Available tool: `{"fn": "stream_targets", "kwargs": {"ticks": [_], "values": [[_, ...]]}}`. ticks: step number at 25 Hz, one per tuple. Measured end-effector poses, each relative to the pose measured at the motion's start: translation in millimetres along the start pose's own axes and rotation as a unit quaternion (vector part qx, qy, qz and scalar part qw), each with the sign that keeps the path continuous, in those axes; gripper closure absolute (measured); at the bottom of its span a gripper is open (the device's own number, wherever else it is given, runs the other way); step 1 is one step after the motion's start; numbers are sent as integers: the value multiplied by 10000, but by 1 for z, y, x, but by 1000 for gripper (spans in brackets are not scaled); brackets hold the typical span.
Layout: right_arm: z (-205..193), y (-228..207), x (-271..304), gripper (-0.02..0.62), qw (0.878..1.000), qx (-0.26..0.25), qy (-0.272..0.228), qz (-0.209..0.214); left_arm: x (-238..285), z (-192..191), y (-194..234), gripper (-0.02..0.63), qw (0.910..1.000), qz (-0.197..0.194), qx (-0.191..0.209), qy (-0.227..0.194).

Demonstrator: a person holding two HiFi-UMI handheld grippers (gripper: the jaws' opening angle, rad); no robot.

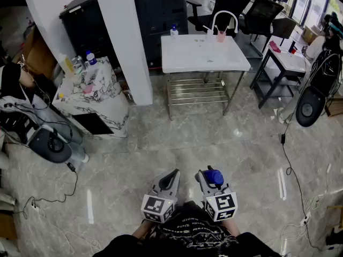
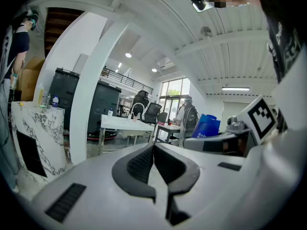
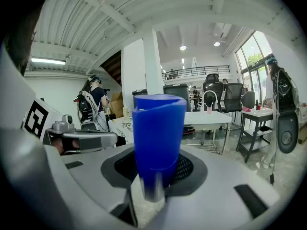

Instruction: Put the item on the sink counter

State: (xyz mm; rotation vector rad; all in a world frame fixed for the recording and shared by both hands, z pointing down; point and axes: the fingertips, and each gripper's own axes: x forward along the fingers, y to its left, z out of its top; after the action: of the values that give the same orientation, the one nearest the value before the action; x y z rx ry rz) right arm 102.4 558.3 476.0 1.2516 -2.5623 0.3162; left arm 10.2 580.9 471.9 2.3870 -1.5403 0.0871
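Note:
My right gripper (image 1: 210,176) is shut on a blue cup-like item (image 1: 214,176), which stands upright between its jaws (image 3: 158,138) and fills the middle of the right gripper view. My left gripper (image 1: 172,179) is shut with nothing in it; its black pads (image 2: 144,164) meet. Both grippers hover low over the marble floor, close to my body. The white sink counter (image 1: 203,53) with a curved white faucet (image 1: 224,19) stands well ahead, across the floor. It shows small in both gripper views (image 2: 120,123) (image 3: 208,119).
A white pillar (image 1: 126,42) and a marbled cabinet (image 1: 94,98) with bottles stand ahead left. A pink cup (image 1: 221,36) and a bottle (image 1: 174,31) sit on the counter. Office chairs, a side table (image 1: 284,63), a floor fan (image 1: 308,108) and floor cables lie right. A person (image 3: 93,99) stands left.

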Motion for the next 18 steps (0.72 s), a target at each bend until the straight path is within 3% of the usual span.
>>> {"fn": "stream_targets", "kwargs": {"ticks": [10,18], "values": [[-10,-31,-13,456,9996,254,-8,145,13,-10,-33,598,10000,52,60,9],[-4,-58,-6,454,9995,292,-79,56,40,-5,-18,598,9999,130,-30,-48]]}}
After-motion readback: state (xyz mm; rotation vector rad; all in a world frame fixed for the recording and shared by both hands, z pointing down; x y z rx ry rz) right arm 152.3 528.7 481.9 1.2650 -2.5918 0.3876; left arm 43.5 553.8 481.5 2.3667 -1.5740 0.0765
